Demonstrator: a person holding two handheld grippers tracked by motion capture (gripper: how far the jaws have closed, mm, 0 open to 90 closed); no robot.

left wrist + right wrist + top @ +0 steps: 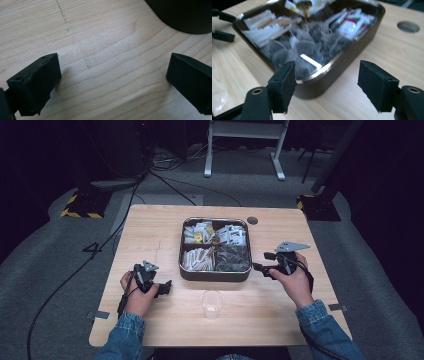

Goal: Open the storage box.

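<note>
Wooden table [150, 227], left tongs [167, 287] resting low, gaping, empty, right tongs [259, 266] raised beside tin [215, 275], wide apart, empty

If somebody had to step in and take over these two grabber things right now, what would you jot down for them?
Left gripper: open, low over bare table, holding nothing.
Right gripper: open, empty, aimed at the tin's near corner.
Tin: mid-table, four compartments of sachets and tea bags.
Clear cup: in front of the tin, looks empty.
Done: nothing picked.
Left: probably fetch a tea bag for the cup.

We note a pale, matt wood-grain tabletop [150, 227]. The tin [342, 58] looks glossy metal; the cup [212, 304] clear plastic.
</note>
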